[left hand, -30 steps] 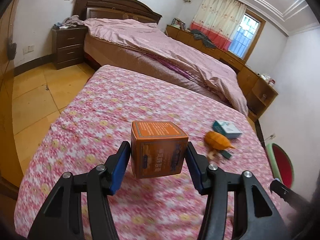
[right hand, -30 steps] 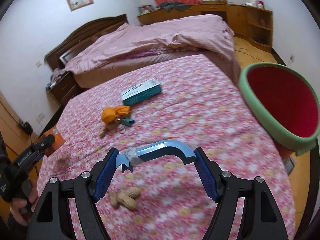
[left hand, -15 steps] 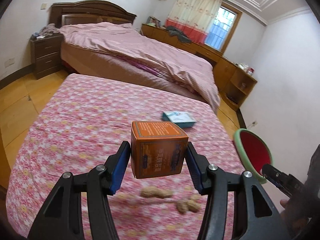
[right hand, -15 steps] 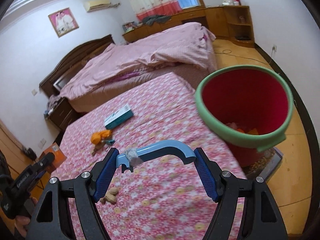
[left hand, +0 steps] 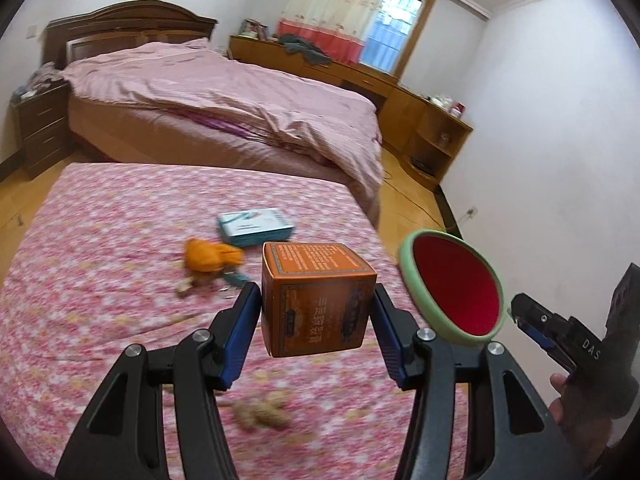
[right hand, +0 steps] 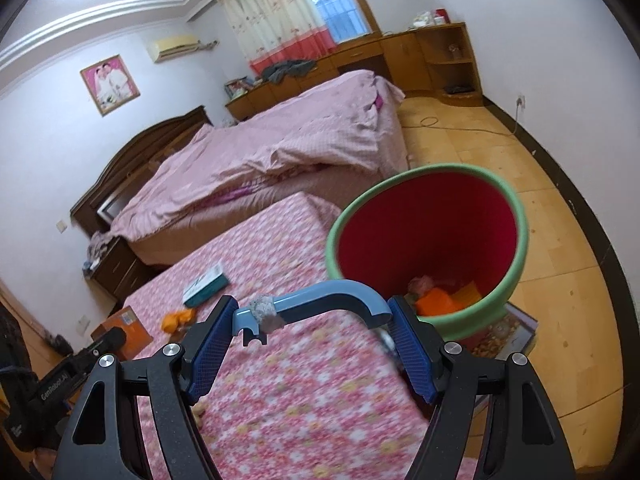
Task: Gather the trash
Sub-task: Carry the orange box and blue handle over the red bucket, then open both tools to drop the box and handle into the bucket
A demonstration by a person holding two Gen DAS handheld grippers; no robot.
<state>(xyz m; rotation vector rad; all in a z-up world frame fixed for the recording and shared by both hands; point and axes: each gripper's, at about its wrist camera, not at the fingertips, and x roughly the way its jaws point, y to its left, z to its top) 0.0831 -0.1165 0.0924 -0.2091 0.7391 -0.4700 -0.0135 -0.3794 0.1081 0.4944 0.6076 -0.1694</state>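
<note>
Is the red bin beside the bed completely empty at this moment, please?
No: the right wrist view shows orange pieces and other scraps lying at the bottom of the red bin.

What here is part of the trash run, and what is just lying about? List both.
Part of the job:
left claw shut on the orange box
right claw shut on the blue hook
bin
peanuts
orange wrapper

Lying about:
flowered bedspread
pink bed
framed photo
</note>
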